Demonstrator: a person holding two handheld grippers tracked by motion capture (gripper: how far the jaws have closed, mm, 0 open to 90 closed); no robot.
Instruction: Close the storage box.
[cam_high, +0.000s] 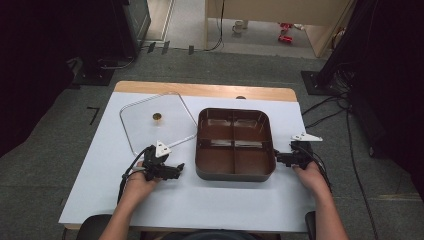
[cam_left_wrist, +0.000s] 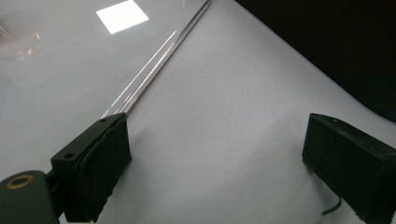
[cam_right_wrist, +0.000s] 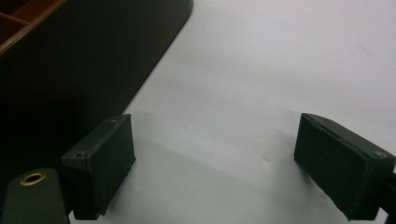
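A brown tray (cam_high: 235, 176) with several compartments sits mid-table on the white sheet. To its left lies a clear square lid (cam_high: 145, 132) with a brass knob (cam_high: 157, 117). My left gripper (cam_high: 179, 167) rests low on the sheet between lid and tray, pointing at the tray, open and holding nothing. In the left gripper view the left gripper (cam_left_wrist: 217, 121) is wide open over bare sheet, and the lid's edge (cam_left_wrist: 154, 70) runs up from its left jaw. My right gripper (cam_high: 278, 159) lies just off the tray's right wall. In the right gripper view the right gripper (cam_right_wrist: 215, 119) is open, with the tray's wall (cam_right_wrist: 84, 60) at left.
The white sheet (cam_high: 225, 205) covers a wooden table whose bare edge (cam_high: 200, 90) shows at the back. Dark equipment stands on the floor at both sides, and cables (cam_high: 345, 130) trail at the right. Small items lie on the floor far behind.
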